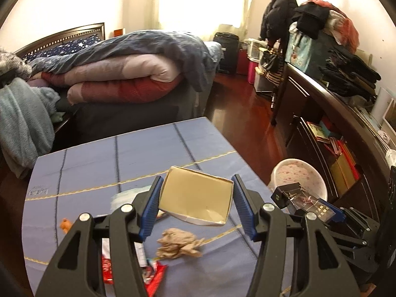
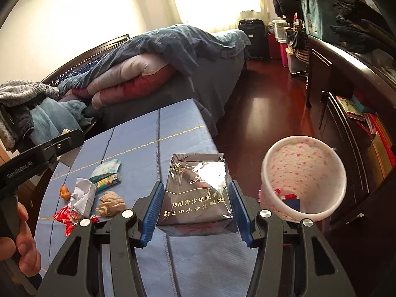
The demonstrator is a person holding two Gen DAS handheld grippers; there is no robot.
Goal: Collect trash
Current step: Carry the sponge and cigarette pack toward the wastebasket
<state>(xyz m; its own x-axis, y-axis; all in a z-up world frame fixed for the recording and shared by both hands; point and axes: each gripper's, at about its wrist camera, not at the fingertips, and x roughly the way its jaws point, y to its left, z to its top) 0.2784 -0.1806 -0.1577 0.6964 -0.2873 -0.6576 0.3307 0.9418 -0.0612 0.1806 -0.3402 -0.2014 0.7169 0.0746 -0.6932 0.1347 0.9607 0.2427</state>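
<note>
My left gripper (image 1: 198, 180) is shut on an open beige cardboard box (image 1: 195, 198), held above the blue tablecloth (image 1: 99, 163). My right gripper (image 2: 196, 185) is shut on a dark cellophane-wrapped cigarette pack (image 2: 198, 193) near the table's right edge. Just right of it stands a white bin with pink speckles (image 2: 309, 153), with a few scraps at its bottom. On the cloth lie a crumpled brown tissue (image 2: 110, 203), red wrappers (image 2: 66, 219), crumpled white paper (image 2: 83, 195), a green-blue packet (image 2: 105, 170) and an orange bit (image 2: 64, 191).
A bed piled with folded quilts (image 1: 123, 74) lies beyond the table. A dark dresser (image 2: 346, 104) heaped with clothes runs along the right wall, with red wood floor (image 1: 242, 113) between. A hand (image 2: 22, 247) grips the left gripper's handle.
</note>
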